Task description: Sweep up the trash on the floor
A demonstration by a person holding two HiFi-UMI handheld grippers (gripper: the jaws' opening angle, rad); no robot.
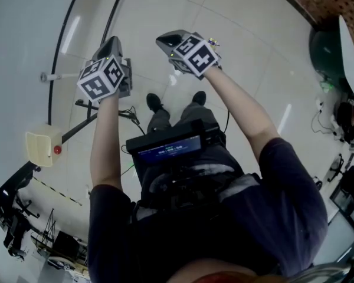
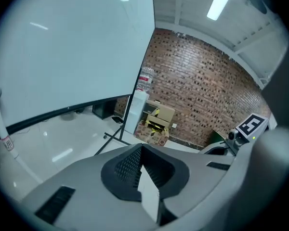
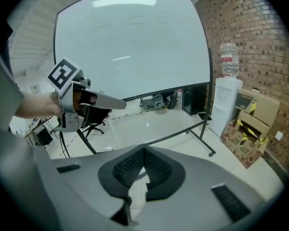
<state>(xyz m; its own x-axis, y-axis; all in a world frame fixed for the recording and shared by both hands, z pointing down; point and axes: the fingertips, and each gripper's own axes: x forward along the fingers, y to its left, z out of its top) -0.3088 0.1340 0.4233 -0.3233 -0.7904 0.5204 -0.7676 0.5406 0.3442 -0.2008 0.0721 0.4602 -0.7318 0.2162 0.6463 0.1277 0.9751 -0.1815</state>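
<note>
1. The trash cannot be made out in any view, so its place and the direction of its long axis cannot be told. Only the pale, glossy floor [image 1: 253, 58] shows far below both grippers.
2. In the head view the person's arms [image 1: 106, 140] and a chest device [image 1: 171, 146] hide the floor close to the body. The shoes [image 1: 155, 102] show beyond the device, below the gap between the two grippers.
3. The left gripper [image 1: 114, 45] is clenched: its jaws are pressed together and nothing is between them.
4. The right gripper [image 1: 168, 40] is also clenched, jaws together, and it grasps nothing.
5. Both grippers are raised in the air, side by side but apart. They point away from the person and a little down.
6. Ahead of the left gripper stands a big white board [image 2: 62, 47] on a dark stand. To the right of it are a water dispenser [image 2: 137, 107] and cardboard boxes [image 2: 156, 124], against a brick wall [image 2: 207, 95]. Their details are too small to read.
</note>
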